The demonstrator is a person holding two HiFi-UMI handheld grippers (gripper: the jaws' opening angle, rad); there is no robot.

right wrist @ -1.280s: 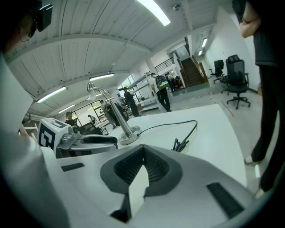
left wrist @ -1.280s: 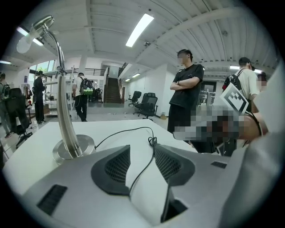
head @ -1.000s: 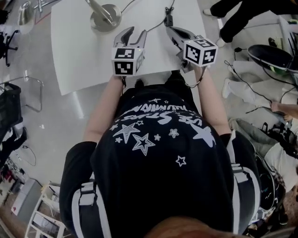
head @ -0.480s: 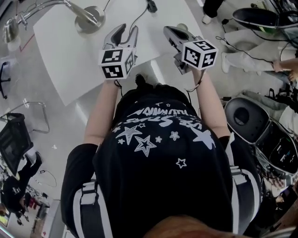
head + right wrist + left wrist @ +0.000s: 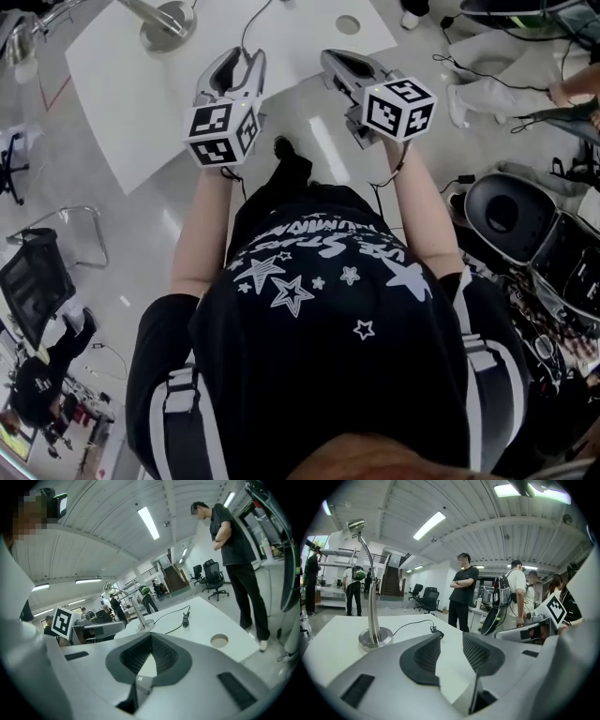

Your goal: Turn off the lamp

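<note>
The brushed-metal lamp [image 5: 371, 606], a curved stem on a round disc base, stands on the smooth white table [image 5: 333, 632] ahead-left of the left gripper's [image 5: 449, 641] parted, empty, ribbed jaws, beyond the right gripper's [image 5: 151, 638] closed jaws.

lamp [image 5: 167, 21]: arm cut at top edge | cord fitting [image 5: 186, 617]: too small to tell

Light was bright and even, coming from ceiling strip lights [image 5: 429, 525] that blew out white in both gripper views. The lamp [image 5: 371, 597] head showed no glow. The glossy floor [image 5: 328, 150] carried streak glare. Fisheye bending was heavy, corners were black, the near foreground was soft and shadows were faint.
</note>
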